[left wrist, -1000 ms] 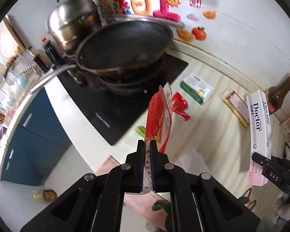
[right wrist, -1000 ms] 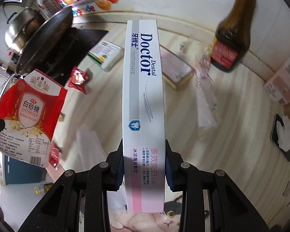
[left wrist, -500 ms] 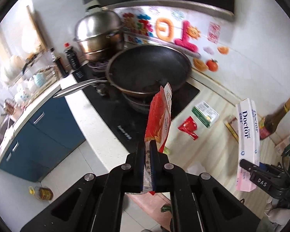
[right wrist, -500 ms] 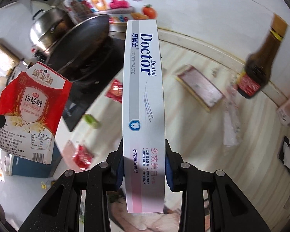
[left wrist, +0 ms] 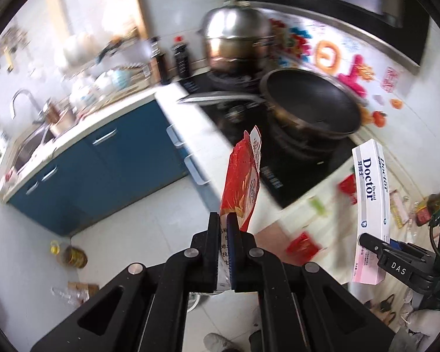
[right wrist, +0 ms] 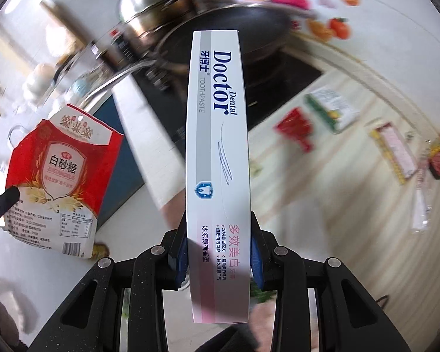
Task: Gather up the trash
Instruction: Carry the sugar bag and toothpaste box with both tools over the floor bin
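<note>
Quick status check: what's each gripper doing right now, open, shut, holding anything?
Left gripper: shut on the red sugar bag, pinched at its lower edge.
Right gripper: shut on the Doctor toothpaste box, gripped near its pink end.

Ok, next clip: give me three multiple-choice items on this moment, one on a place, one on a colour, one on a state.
1. Where is the wok?
A. on the black cooktop
B. in the sink
C. on the floor

2. What colour are the cabinet fronts under the counter?
A. white
B. blue
C. green

3. What is the right hand-held gripper doing?
A. open over the counter
B. shut on nothing
C. shut on the toothpaste box

Answers:
1 A: the wok sits on the dark cooktop beside the steel pot.
2 B: the doors with silver handles are blue.
3 C: both fingers press the box's sides; the left hand-held gripper likewise pinches the red sugar bag.
</note>
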